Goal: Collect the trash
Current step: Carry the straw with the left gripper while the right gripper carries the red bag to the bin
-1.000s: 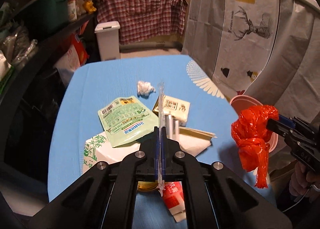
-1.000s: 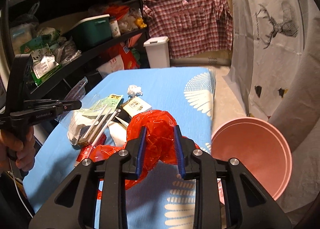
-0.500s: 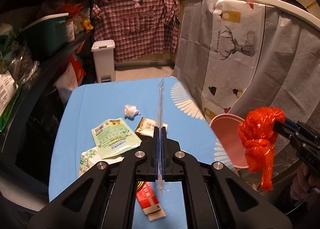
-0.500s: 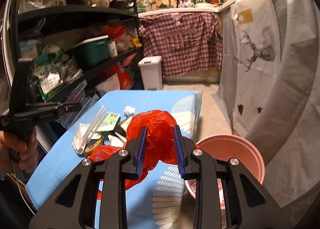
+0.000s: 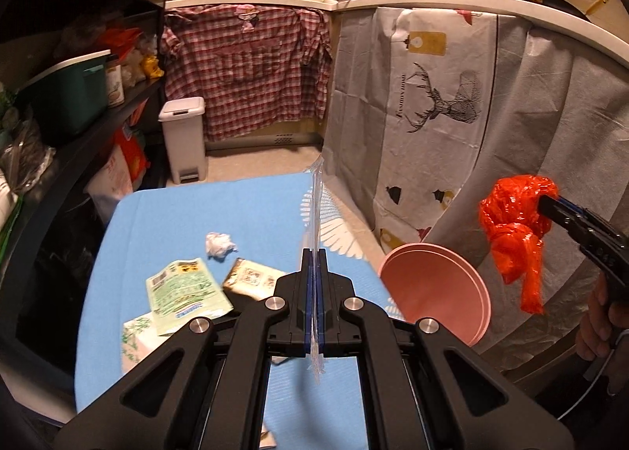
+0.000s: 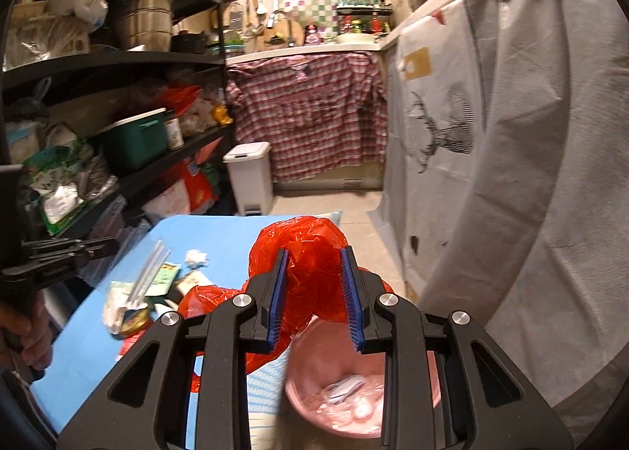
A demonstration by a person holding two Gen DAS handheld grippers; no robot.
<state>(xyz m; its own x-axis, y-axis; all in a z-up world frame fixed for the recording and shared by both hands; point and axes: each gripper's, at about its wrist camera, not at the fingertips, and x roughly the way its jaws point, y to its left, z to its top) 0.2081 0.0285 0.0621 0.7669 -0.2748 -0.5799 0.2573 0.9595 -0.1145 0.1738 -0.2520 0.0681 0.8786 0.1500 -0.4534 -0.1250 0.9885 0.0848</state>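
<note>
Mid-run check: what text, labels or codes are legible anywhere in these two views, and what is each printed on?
Nothing is sharp enough to quote.
Green packet: printed text and a barcode, too blurred to read.
Small box: a QR-style code and print, too small to read.
Deer curtain: one vertical line of lettering beside the deer, too small to read.

Warm, dim indoor light, dark shelving shadows (heavy fisheye bending at edges), slight motion blur low down
</note>
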